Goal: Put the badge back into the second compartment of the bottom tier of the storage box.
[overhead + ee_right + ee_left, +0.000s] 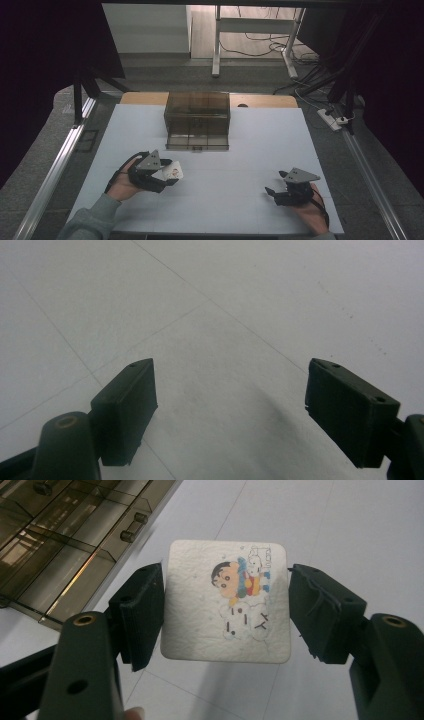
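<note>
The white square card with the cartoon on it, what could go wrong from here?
1. The left tool grips the card only by two opposite edges, so it might bow or slip out.
2. The smoky drawer box looks shut, and the right tool rests open and far off, so stowing the card may stall.

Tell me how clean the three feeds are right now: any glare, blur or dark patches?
High view: dim, black at both sides, soft, so the card in the left gripper is hard to read. Left gripper view: evenly lit, the card's cartoon print is crisp, with warm reflections on the smoky drawer box. Right gripper view: the right gripper casts a soft shadow on the table.
</note>
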